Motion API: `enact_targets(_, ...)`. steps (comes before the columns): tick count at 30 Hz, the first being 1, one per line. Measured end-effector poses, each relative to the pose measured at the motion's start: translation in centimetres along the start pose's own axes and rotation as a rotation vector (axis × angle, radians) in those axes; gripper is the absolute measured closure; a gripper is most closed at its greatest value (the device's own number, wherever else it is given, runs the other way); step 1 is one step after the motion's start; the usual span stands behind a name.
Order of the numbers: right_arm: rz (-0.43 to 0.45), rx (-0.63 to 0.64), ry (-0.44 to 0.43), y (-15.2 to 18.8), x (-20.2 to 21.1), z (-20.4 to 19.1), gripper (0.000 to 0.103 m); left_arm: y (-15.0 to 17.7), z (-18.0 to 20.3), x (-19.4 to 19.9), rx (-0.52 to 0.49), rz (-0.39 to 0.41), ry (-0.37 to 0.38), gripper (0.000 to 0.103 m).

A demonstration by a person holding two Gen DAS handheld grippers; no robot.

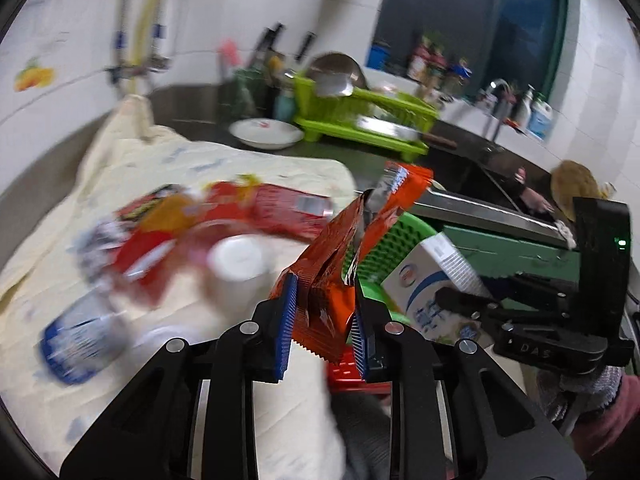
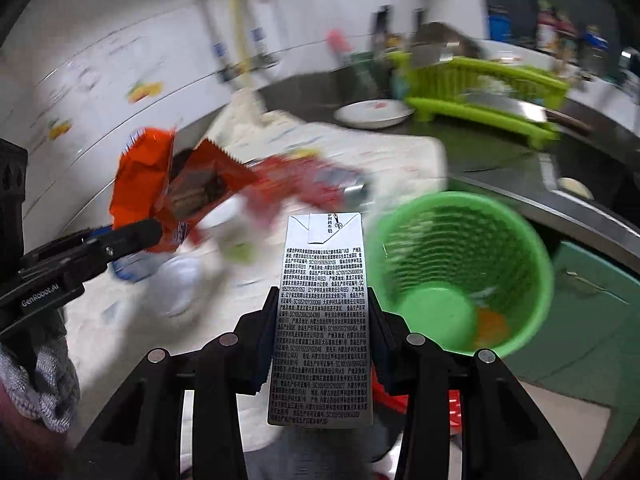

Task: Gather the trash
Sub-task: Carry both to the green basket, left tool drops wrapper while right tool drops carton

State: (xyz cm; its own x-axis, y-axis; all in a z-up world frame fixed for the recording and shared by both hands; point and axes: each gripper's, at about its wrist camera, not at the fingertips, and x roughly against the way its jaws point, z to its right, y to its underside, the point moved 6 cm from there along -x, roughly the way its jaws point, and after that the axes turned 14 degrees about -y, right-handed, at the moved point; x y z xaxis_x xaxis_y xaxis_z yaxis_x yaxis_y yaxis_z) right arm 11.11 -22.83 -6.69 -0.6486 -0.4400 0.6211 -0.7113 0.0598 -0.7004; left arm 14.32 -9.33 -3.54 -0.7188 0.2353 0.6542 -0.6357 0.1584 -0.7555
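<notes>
Holding two pieces of trash right now, one per gripper. Your left gripper [image 1: 326, 320] has its jaws clamped on the crinkled orange foil snack wrapper [image 1: 340, 264], gripped at the lower serrated edge. It's light, floppy and slick, so keep the pinch on a folded or doubled part; a single layer could slide out. The torn top is open and may shed crumbs if tipped.

Your right gripper [image 2: 320, 336] has its jaws closed on the sides of the white and silver cardboard milk carton [image 2: 322, 320], held at mid-body and upright. It looks light, probably empty, and semi-stiff; it will dent if squeezed harder. The side grip is fine.

The round green plastic mesh basket [image 2: 460, 272] sits just right of the carton, below the table edge, with something orange in the bottom. More blurred wrappers and a white paper cup [image 1: 238, 262] lie on the cream cloth [image 1: 280, 168] over the table.

Writing: the carton's side panel carries dense Chinese print with "SC" licence numbers, and its front has a blue logo. "GenRobot.AI" is on the left gripper body, "DAS" on the right.
</notes>
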Motion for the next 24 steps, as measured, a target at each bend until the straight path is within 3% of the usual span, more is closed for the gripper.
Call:
enact_targets(7, 0.060, -0.073, 0.113, -1.1, 3.0, 8.1, 0.064, -1.6, 8.3, -8.6, -0.077, -0.123, 0.083, 0.079)
enact_targets(12, 0.071, -0.116, 0.152, -1.3, 3.6, 12.5, 0.064, -1.5, 12.5, -14.9, -0.098, -0.217, 0.103, 0.077)
enact_targets(14, 0.073, -0.136, 0.156, -1.3, 3.5, 14.0, 0.064, -1.3, 13.7, -17.2, -0.102, -0.253, 0.115, 0.071)
enact_targets(18, 0.068, -0.157, 0.172, -1.2, 3.3, 16.1, 0.064, -0.9, 15.0, -20.3, -0.095, -0.290, 0.100, 0.046)
enact_targets(24, 0.039, -0.176, 0.166, -1.1, 1.6, 17.8, 0.064, -0.9, 14.8, -21.5, -0.059, -0.293, 0.106, 0.045)
